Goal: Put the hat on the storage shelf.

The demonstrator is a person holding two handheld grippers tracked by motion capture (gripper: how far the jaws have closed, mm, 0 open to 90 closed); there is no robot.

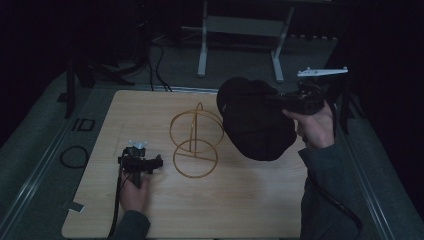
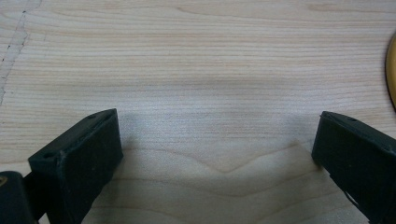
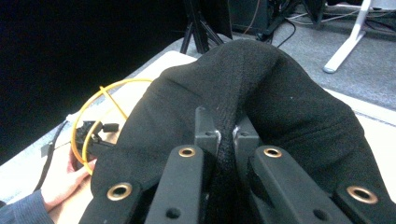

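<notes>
the right claw [image 3: 226, 135] is clamped tight on a fold of the black hat [image 1: 255, 120], holding it in the air over the far right part of the worktop [image 1: 240, 200], just beside the gold wire stand [image 1: 196, 137]. the hat hangs limp from that one pinch, its lower edge close to the wood. the left claw [image 2: 217, 154] rests on the worktop near the stand's base with its jaws wide apart and nothing between them.

from where i stand the risk is the stand itself. it looks light and thin, and nothing is steadying it; if the hat is swung across and catches the top loop, the whole thing could tip or slide away. the grip takes only a pinch of cloth, so a quick move might let the fabric slip out. the sagging brim could also snag on the wire and drape crooked.
</notes>
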